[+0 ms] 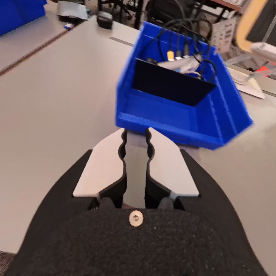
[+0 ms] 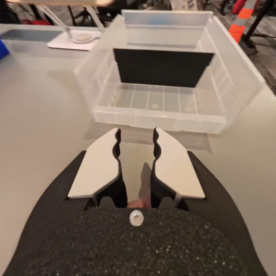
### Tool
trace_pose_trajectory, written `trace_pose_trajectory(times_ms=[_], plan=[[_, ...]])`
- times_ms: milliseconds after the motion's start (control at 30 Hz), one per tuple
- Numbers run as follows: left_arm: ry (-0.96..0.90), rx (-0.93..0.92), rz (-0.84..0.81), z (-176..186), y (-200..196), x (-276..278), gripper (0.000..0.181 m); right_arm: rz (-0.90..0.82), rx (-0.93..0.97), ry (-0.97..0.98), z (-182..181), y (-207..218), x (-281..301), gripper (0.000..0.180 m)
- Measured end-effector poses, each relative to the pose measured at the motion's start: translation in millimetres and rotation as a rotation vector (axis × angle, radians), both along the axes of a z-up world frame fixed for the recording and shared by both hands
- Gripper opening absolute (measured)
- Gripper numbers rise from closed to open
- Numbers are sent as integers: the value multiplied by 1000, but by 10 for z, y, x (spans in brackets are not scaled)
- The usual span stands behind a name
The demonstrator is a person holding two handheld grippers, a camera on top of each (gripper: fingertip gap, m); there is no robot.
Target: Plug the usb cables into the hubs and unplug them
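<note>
Here, table (image 1: 52,89): pale, beneath both grippers.
Blue bin (image 1: 171,113): just ahead-right of the left jaws.
Clear bin (image 2: 161,116): straight ahead of the right jaws.
Left gripper (image 1: 136,132): level, jaws narrowly apart, empty.
Right gripper (image 2: 136,130): level, jaws parted, empty.
Usb cables (image 1: 170,54): behind the blue bin's black divider (image 1: 171,83), beyond the left jaws.

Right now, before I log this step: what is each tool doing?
Left tool: open, holding nothing, in front of the blue bin.
Right tool: open, holding nothing.
</note>
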State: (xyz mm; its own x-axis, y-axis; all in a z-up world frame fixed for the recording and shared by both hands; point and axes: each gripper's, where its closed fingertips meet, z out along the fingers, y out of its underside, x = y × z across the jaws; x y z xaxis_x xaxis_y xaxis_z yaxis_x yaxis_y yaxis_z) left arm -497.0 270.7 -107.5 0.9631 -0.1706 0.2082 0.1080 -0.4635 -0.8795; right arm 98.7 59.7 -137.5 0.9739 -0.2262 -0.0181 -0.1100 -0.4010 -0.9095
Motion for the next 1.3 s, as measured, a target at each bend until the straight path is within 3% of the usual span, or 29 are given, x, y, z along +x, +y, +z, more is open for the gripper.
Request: trace_pose_trajectory(times_ms=[133,233,367,500,633,1000,1100,1167,1233,1300], plan=[[-77,-37,-154,-199,-409,688,23,-60,28,125,-45,-137,174,39],[-1,-32,-286,-210,-401,1041,24,-38,83,174,60,-65,199,37],[141,-20,-361,-290,-337,1176,22,-20,43,126,-17,-51,142,37],[58,-105,-446,-396,-500,1320,17,79,34,109,-9,-32,-135,35],[28,-77,-446,-327,-562,1322,19,129,38,85,5,-15,-304,35],[55,-65,-482,-319,-543,1397,24,98,23,201,-61,-53,-228,32],[23,9,-528,-35,-354,1433,24,96,1,150,-77,-46,-211,32],[41,-55,-669,148,-184,1489,25,106,-2,135,-76,-42,-233,31],[166,-173,-803,210,112,1474,34,113,-3,130,-76,-37,-251,31],[359,-254,-783,208,702,1332,43,124,-7,146,-85,-20,-282,31]])
